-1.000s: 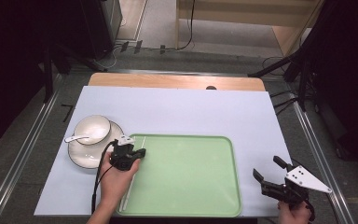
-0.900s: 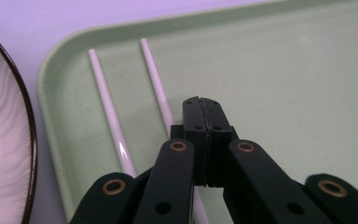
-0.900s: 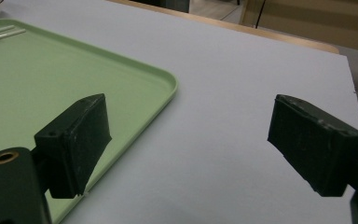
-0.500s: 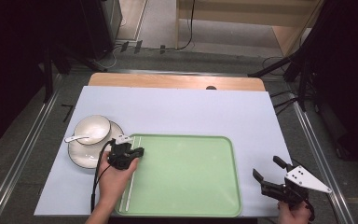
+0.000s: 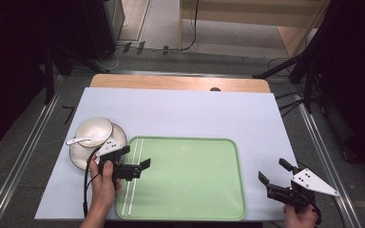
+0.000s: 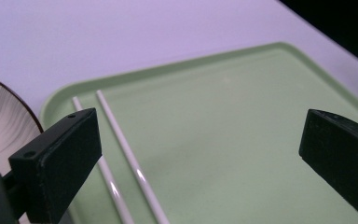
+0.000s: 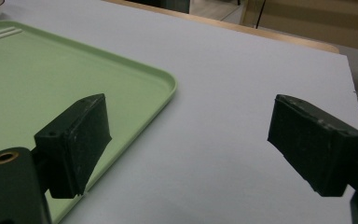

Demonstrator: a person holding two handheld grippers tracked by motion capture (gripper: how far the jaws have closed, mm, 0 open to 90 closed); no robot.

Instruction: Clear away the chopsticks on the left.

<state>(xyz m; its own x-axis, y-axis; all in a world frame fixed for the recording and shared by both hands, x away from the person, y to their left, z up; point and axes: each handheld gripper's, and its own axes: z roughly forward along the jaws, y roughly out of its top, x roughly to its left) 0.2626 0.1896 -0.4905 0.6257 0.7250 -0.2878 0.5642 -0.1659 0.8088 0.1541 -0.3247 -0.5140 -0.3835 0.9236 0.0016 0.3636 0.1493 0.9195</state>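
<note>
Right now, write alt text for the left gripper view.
Two open black jaws of the left gripper frame a pale green tray holding two white chopsticks side by side near its left edge. A bowl's rim shows at far left.

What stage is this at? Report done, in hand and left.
Done: two white chopsticks already lie on the green tray, along its left edge. In hand: nothing; the left tool hovers open over them, and the right tool waits open beside the tray. Left, probably: the bowl, spoon and plate sit off the tray.
</note>
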